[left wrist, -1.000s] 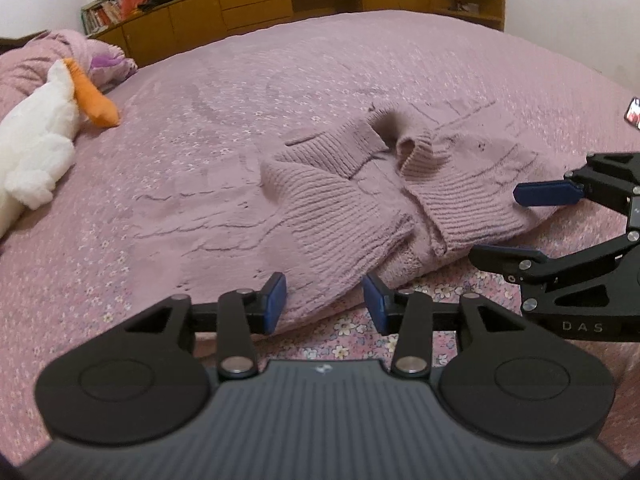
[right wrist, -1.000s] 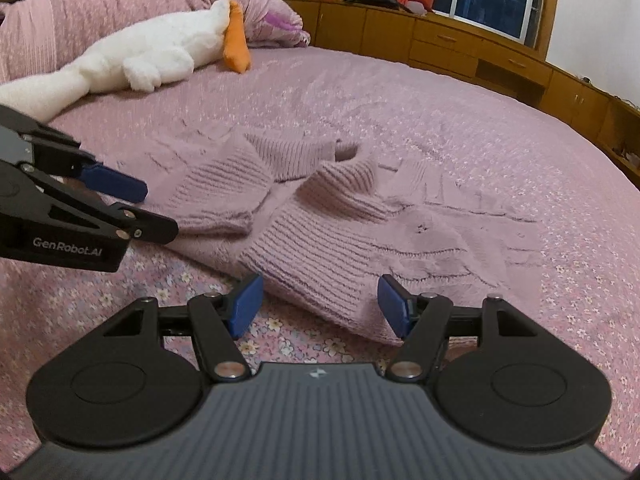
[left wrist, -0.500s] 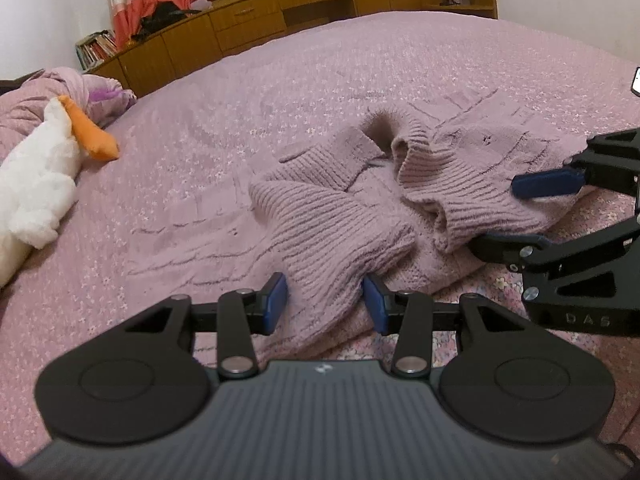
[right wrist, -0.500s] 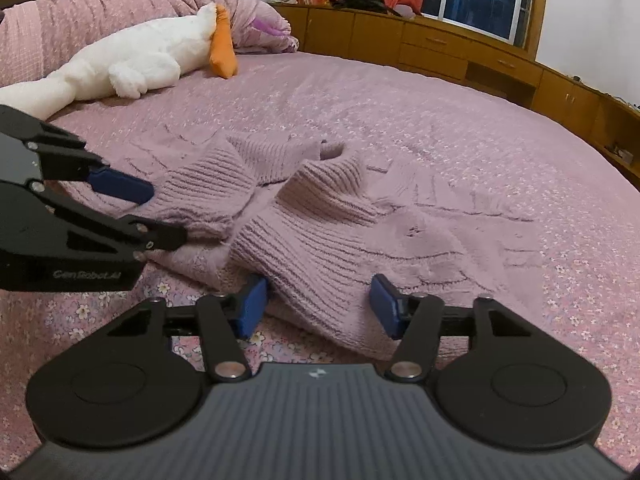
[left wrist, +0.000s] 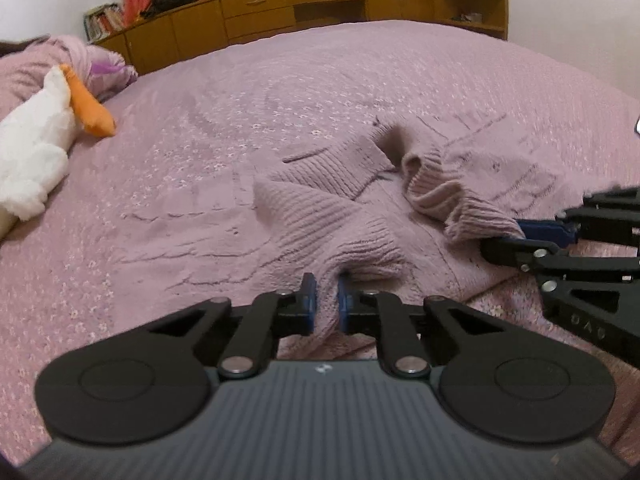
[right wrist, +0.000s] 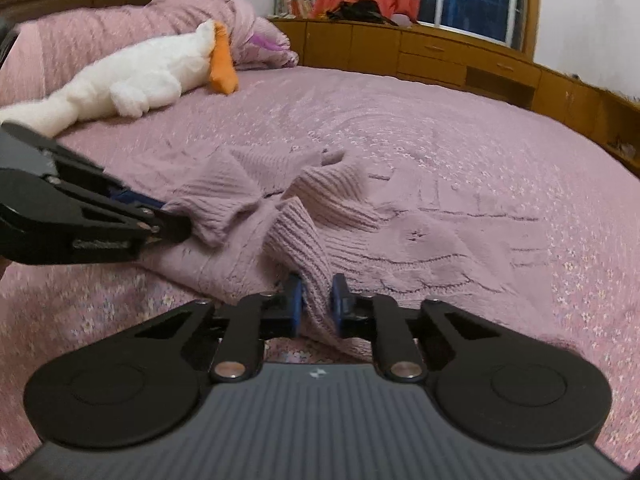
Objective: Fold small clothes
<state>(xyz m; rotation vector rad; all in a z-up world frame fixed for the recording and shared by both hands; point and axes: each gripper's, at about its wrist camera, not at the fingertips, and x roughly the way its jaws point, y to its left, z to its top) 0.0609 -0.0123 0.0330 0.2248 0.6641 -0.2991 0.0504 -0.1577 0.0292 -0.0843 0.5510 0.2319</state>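
Left wrist view: left tongs clenched on a ribbed edge of the knitted sweater, knit bunched between the blue pads.
Right wrist view: right tongs likewise clenched on a ribbed fold of the same sweater, fabric pinched between the pads.
Cross-check: each tongs shows in the other's view, gripping the near edge, one at each side.
Sweater position: lies rumpled on the bed, near edge lifted into two small peaks at the tongs, far part flat on the pink bedspread.
Surroundings: white plush goose near the pillows, well apart from the sweater; wooden cabinets along the far wall.
Step in hand: both grips look secured; fold not yet made.
Next move (judgement): probably lift both held points together and carry them evenly over the far part, keeping the edge taut so the knit does not sag or twist.
Change from earlier frame: both tongs stood open around the hem a second ago; now closed on it, and the knit is drawn up at each grip.
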